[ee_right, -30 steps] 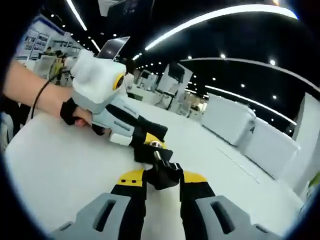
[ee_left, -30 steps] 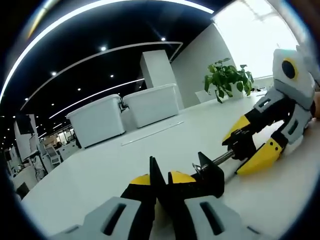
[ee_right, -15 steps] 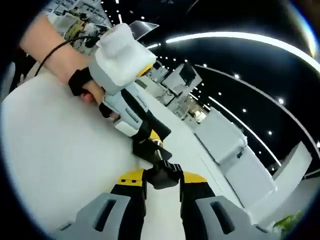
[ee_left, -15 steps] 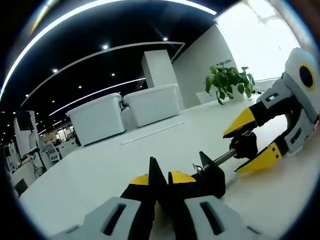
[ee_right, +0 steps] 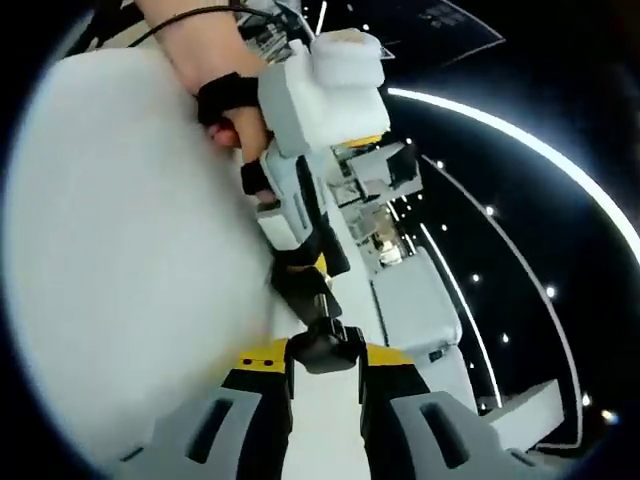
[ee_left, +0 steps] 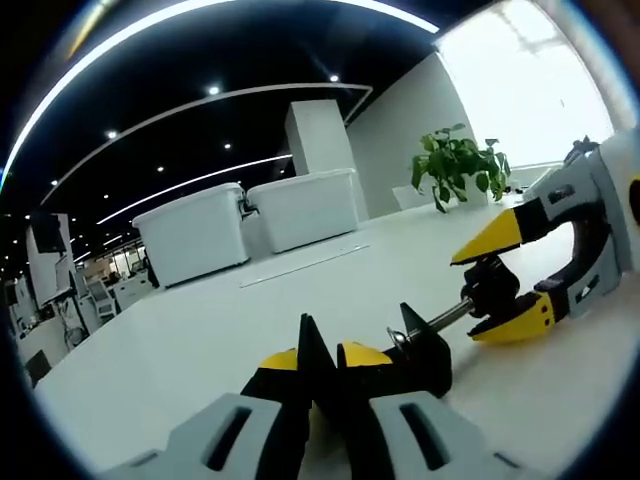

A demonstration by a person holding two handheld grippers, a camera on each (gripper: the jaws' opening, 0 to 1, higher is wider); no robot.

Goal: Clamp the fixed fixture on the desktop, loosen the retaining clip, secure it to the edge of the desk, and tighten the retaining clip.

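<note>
My left gripper (ee_left: 318, 362) has its jaws pressed together on the black body of the clamp (ee_left: 420, 350), which rests on the white desk (ee_left: 200, 340). From that body a metal screw (ee_left: 447, 317) runs out to a black knob (ee_left: 490, 287). My right gripper (ee_left: 515, 275) comes in from the right in the left gripper view, its yellow-tipped jaws standing one above and one below the knob; they look to be touching it, though I cannot tell how firmly.

In the right gripper view the picture is rolled steeply. My own jaws rise on either side of the knob (ee_right: 325, 343), closed onto it. Just past it the clamp body (ee_right: 300, 285) sits in the tip of the left gripper (ee_right: 300, 262), whose white housing reaches up to a hand (ee_right: 228, 118) wearing a black strap, with a cable trailing behind it.

Farther out, in the left gripper view, two white bins (ee_left: 255, 225) stand on the desk, well apart from the clamp, and a plant (ee_left: 455, 170) is near the bright window (ee_left: 520, 90).
</note>
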